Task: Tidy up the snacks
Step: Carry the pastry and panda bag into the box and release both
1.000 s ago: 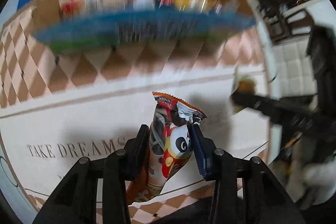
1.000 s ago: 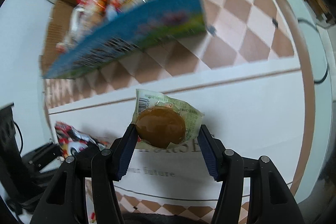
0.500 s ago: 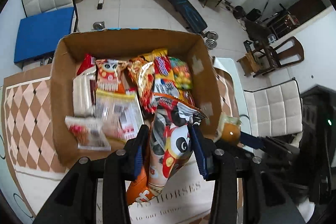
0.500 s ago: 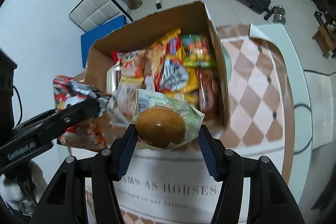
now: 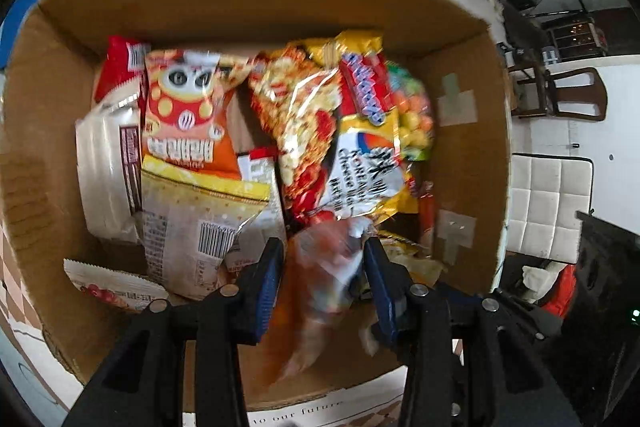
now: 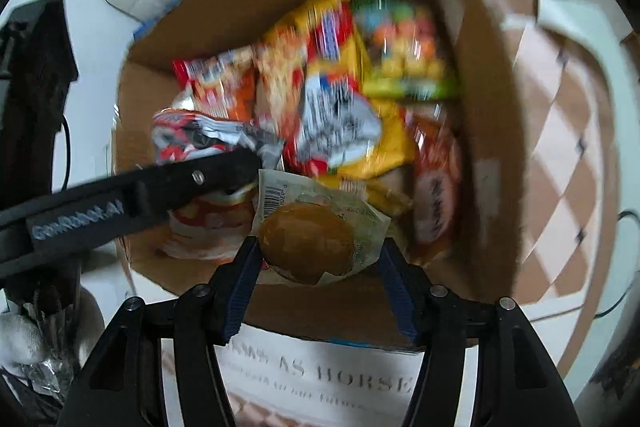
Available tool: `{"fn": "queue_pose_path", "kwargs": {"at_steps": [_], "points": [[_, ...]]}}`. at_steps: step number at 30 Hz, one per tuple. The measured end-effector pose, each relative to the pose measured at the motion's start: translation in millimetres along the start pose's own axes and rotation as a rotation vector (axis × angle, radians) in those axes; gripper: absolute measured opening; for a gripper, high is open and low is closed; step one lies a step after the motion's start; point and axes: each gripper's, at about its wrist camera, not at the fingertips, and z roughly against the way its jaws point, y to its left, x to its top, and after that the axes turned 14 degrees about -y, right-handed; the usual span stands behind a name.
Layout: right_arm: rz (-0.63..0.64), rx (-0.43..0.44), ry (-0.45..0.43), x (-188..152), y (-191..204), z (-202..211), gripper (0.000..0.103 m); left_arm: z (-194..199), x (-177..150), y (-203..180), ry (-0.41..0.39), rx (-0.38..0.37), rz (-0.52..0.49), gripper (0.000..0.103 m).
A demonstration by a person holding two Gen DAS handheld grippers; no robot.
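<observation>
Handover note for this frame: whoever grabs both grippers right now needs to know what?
Left gripper: shut on the panda snack bag, blurred, over the cardboard box.
Right gripper: shut on the wrapped brown bun, above the box's near edge.
Done: many snacks already lie in the box, including a yellow noodle pack.
Left: release both packets into the box, probably in the near gaps.

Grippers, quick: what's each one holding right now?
Left gripper: shut on the panda snack bag.
Right gripper: shut on the wrapped brown bun.
</observation>
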Motion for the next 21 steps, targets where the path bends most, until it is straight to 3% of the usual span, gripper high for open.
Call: {"fn": "queue_pose_path", "kwargs": {"at_steps": [2,4,11,18,21], "points": [[-0.01,0.0,0.013,0,-5,-5,0.084,-3,-1,0,0.007,0.023,-0.016,0.076],[0.005,-0.028,0.007,-1,-5,-3,0.087,0,-3,-3,-0.017,0.054,-0.057,0.086],[0.04,-0.129,-0.024,0,-11,8,0.09,12,-8,0,-0.069,0.065,-0.055,0.087],[0.073,-0.185,-0.07,-6,-9,28,0.091,45,-27,1,-0.205,0.137,-0.073,0.087],[0.097,-0.206,-0.111,-11,-3,35,0.094,50,-37,2,-0.221,0.143,-0.071,0.095]]}}
